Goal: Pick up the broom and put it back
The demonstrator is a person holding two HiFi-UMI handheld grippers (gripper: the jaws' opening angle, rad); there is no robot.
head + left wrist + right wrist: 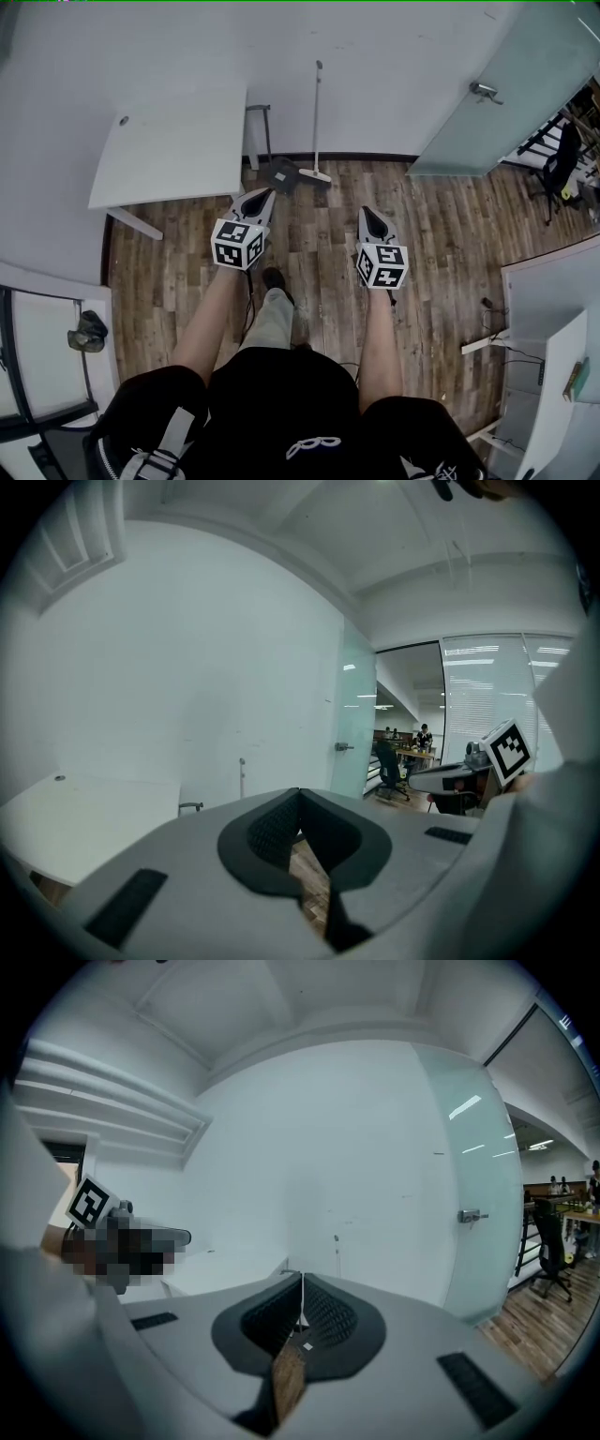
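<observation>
The long grey-handled broom [316,122] stands upright against the white wall [394,84] at the wooden floor's [441,234] far edge, its pale head just beside a dark dustpan [281,173]. Nearer, the left tool [265,194] and the right tool [367,212] hover well apart from it, each pressed together and empty.

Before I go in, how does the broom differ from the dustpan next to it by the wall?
Pose: the broom stands upright, its handle leaning on the white wall; the dustpan lies low on the wood floor. Shape: the broom is long and thin, the dustpan short and broad. Colour: the broom's head is pale, the dustpan dark grey. Both sit side by side at the foot of that wall.
</observation>
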